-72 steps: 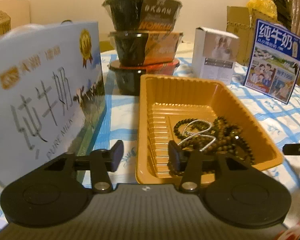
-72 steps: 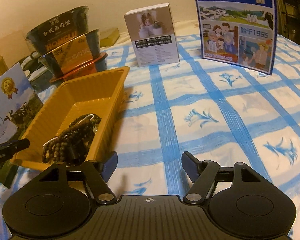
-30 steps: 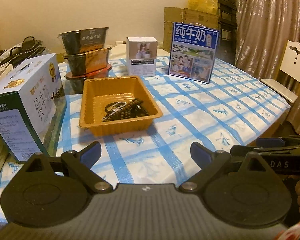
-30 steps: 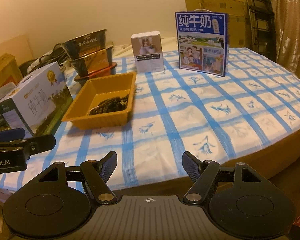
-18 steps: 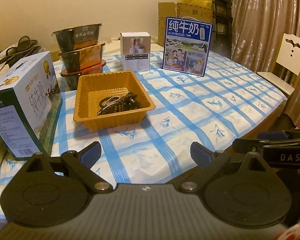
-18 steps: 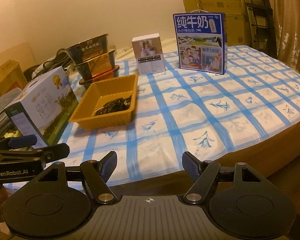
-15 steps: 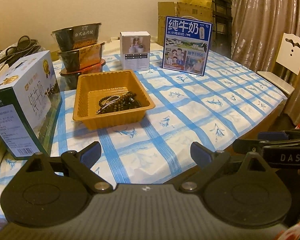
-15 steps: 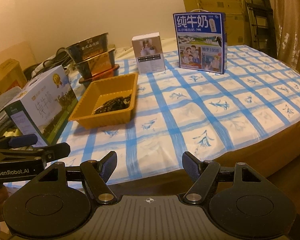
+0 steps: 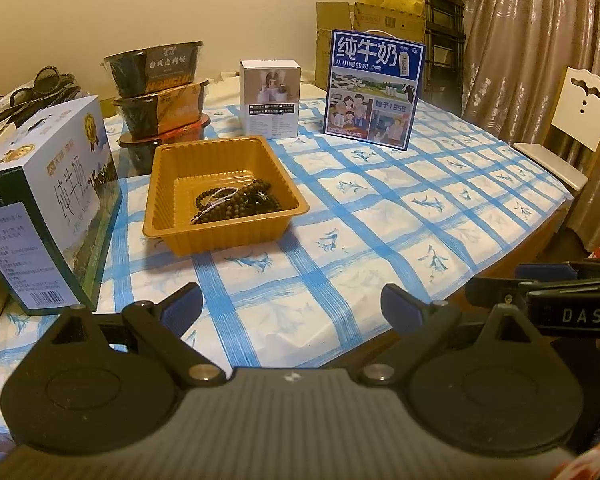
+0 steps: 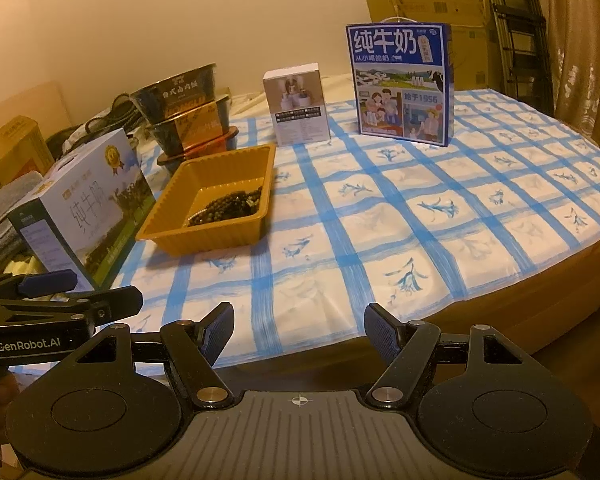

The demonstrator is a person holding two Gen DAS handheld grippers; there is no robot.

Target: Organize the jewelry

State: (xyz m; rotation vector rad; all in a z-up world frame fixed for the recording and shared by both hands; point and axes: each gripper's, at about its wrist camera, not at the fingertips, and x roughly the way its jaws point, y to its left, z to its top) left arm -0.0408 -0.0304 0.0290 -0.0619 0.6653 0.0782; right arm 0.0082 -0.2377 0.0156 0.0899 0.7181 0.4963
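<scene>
A heap of dark bead bracelets and a pale chain [image 9: 236, 205] lies in the orange plastic tray [image 9: 180, 168] on the blue-checked tablecloth. The tray [image 10: 204, 236] and the beads [image 10: 230, 206] also show in the right wrist view. My left gripper [image 9: 290, 306] is open and empty, held back near the table's front edge, well short of the tray. My right gripper [image 10: 299, 334] is open and empty, over the table's front edge, to the right of the left one.
A white milk carton box [image 9: 48, 200] stands left of the tray. Stacked black food bowls [image 9: 160, 92] are behind it. A small white box [image 9: 270, 98] and a blue milk box [image 9: 374, 88] stand at the back. A chair [image 9: 568, 120] is at the right.
Both grippers have pulled back from the tray to the table's front edge. The left gripper's jaws have opened wider. The beads stay in the tray.
</scene>
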